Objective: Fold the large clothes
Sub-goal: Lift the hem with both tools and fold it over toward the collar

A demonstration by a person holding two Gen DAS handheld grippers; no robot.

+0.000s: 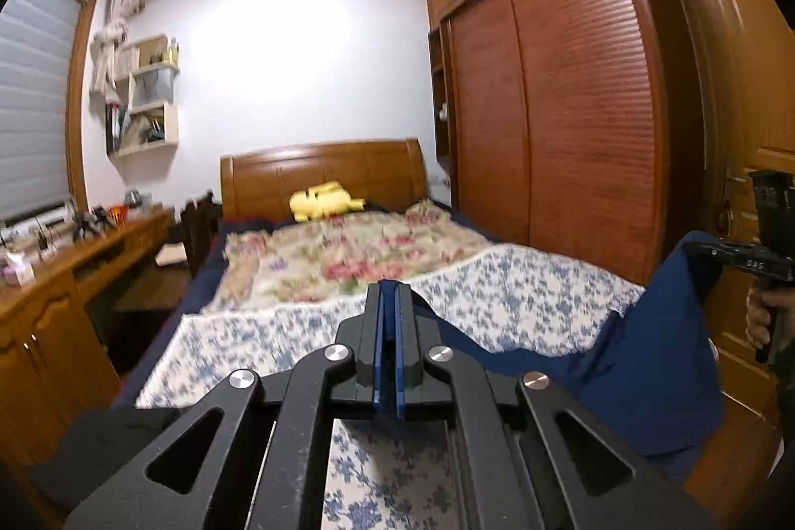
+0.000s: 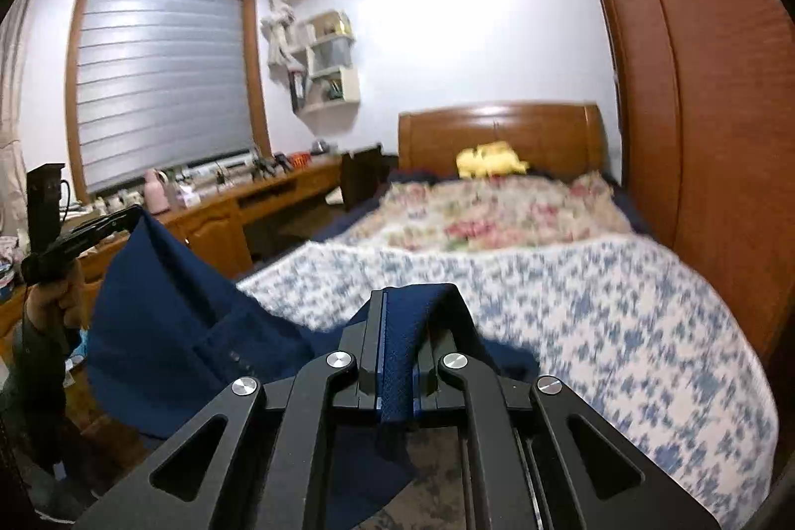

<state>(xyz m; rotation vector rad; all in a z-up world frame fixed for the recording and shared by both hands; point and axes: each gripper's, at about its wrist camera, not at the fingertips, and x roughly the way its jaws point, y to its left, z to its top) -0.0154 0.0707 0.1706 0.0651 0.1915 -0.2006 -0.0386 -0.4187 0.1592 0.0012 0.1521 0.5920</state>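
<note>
I'm looking down the length of the bed (image 2: 621, 331), blue-and-white flowered cover nearest me, a pink floral quilt (image 1: 348, 251) beyond it, the wooden headboard (image 1: 323, 172) at the far end. Wardrobe (image 1: 571, 107) on the right wall, desk (image 2: 238, 207) under the blind (image 2: 159, 82) on the left.

The navy garment (image 2: 174, 321) is up off the cover, hanging between my two grippers. From the right wrist view it spreads as a wide sheet to the left, its top corner running up to the left gripper (image 2: 131, 214), with a row of small buttons showing on a seam lower down. From the left wrist view the same cloth hangs at the right edge, its upper corner at the right gripper (image 1: 695, 249).

Right gripper: jaws pressed together, pinching a thick fold of navy cloth that loops over the right finger and drops out below the pads. Left gripper: jaws closed to a thin slit; I see only the blue pads there and a bit of dark cloth just behind the right finger, so from that view I can't make out the cloth between the pads, though the right wrist view shows the corner held at its tip.

The garment's lower hem is cut off by the gripper bodies. Motion blur smears the bedding. A yellow toy (image 1: 323, 199) sits by the headboard, its shape unclear.
</note>
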